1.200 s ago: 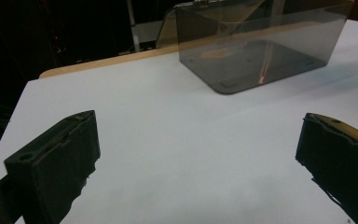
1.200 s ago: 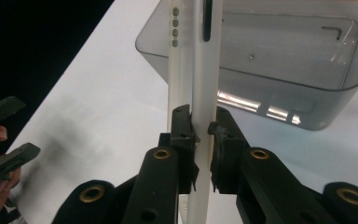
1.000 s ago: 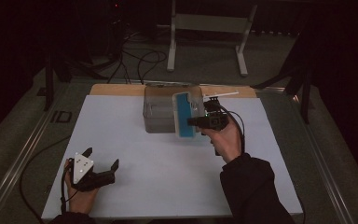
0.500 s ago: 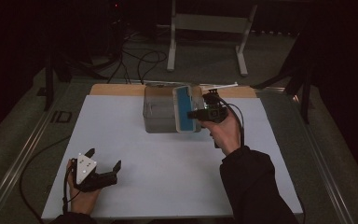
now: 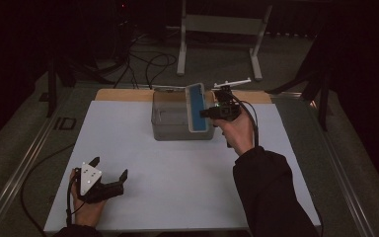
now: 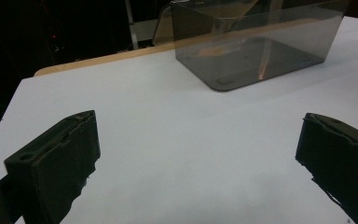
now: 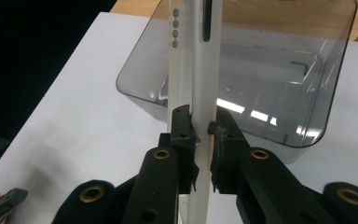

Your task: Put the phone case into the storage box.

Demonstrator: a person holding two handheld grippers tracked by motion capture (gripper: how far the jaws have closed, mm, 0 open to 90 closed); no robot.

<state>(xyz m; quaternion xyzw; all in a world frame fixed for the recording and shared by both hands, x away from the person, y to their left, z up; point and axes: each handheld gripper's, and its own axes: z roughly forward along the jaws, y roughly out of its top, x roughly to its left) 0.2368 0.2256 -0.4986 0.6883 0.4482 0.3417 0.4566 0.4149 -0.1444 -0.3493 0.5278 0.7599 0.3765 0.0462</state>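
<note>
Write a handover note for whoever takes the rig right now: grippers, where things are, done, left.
Right gripper: shut on the blue-and-white lid, held on edge over the right end of the clear bin.
Left gripper: open, empty, at the near left of the white table.
Done: lid gripped and brought to the bin.
Left, probably: lay the lid flat on the bin's rim, release. Bin looks empty.

Blue lid (image 5: 197, 107), smoky grey bin (image 5: 170, 118)
</note>
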